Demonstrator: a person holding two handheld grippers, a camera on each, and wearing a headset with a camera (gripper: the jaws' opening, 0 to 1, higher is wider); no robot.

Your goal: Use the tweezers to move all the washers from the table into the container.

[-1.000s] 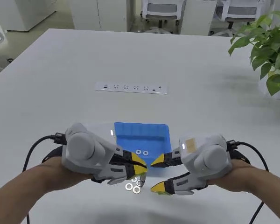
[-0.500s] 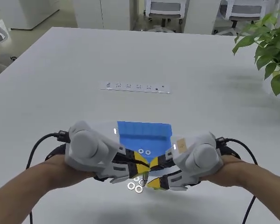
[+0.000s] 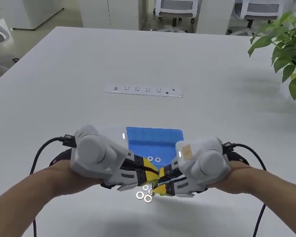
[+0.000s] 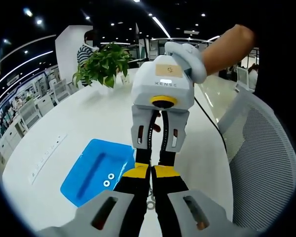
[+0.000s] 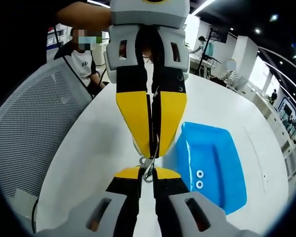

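My left claw is clamped on the tweezers, and my right claw is closed at their tip. Loose washers lie on the bench beneath, just on the near side of the blue container, which holds two more.

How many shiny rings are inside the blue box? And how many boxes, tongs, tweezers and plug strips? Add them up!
Washers in the container: 2
Container: 1
Tongs: 2, left tongs and right tongs
Tweezers: 1
Power strip: 1
Total: 7

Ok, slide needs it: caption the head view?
Left tool and right tool meet above loose silver metal washers beside a blue plastic container.
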